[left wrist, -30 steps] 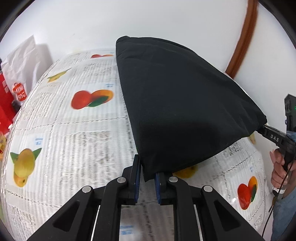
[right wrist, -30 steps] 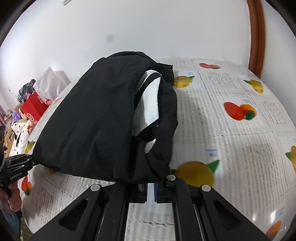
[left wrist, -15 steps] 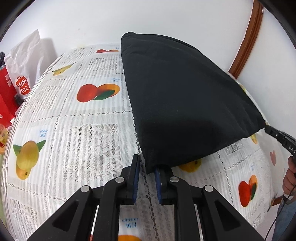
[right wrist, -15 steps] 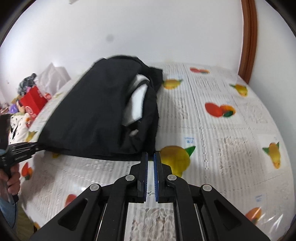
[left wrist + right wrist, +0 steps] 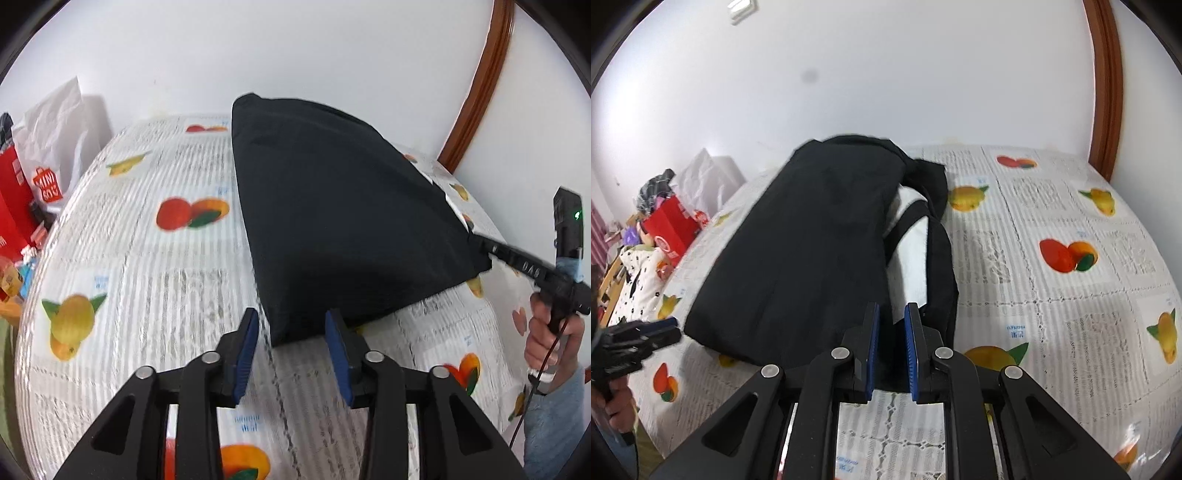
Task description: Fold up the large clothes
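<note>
Tablecloth (image 5: 155, 280): white lace-patterned cover printed with oranges, lemons and small blue text, spread over the whole surface.
Red bag (image 5: 13, 199): stands beyond the cloth's left edge, beside a white paper bag (image 5: 55, 147) with a red logo.
Wall (image 5: 886, 74): plain white, with one small dark spot.
Wooden trim (image 5: 1106, 92): brown, curved by the lens, at the right; possibly a door frame.
Spotted fabric (image 5: 637, 280): white with black dots, far left.

right gripper (image 5: 480, 245) fingertips: hidden behind the black garment (image 5: 343, 221)
red bag (image 5: 14, 199): cut off at the left edge
tablecloth (image 5: 166, 280) print: blurred, unreadable
clutter (image 5: 653, 192): too small to tell
</note>
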